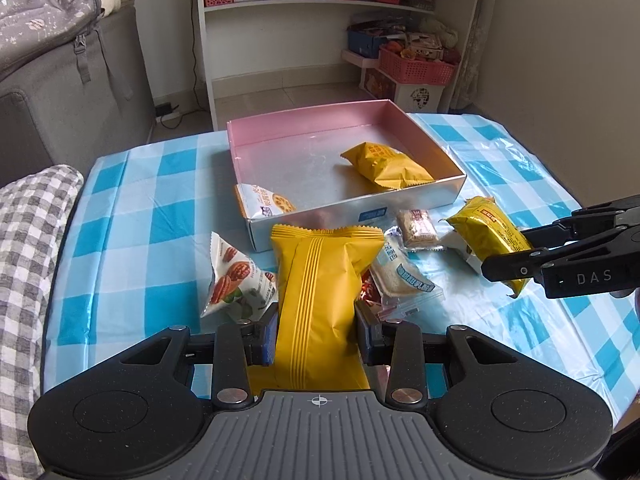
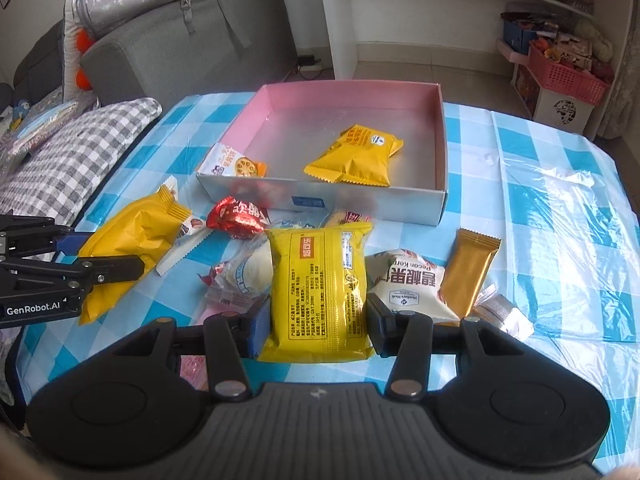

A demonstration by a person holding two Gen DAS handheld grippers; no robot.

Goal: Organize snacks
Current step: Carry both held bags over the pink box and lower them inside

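Note:
My left gripper [image 1: 316,330] is shut on a plain yellow snack packet [image 1: 320,280], held above the table in front of the box. My right gripper [image 2: 316,322] is shut on a yellow packet with printed text [image 2: 320,288], lifted off the cloth. Each gripper also shows in the other view, the right gripper [image 1: 508,258] with its yellow packet [image 1: 488,236] and the left gripper [image 2: 100,254] with its packet [image 2: 128,248]. A pink-walled shallow box [image 1: 448,196] holds one yellow packet [image 1: 386,164] and a white cookie packet [image 1: 264,202] in its near left corner.
Loose snacks lie on the blue checked tablecloth [image 2: 560,240]: a pecan packet [image 1: 236,280], a white bread packet [image 1: 404,276], a red wrapper [image 2: 238,218], a white pecan bag [image 2: 408,284], a gold bar [image 2: 470,272]. A checked pillow [image 2: 80,160] lies left; shelves [image 1: 320,4] stand behind.

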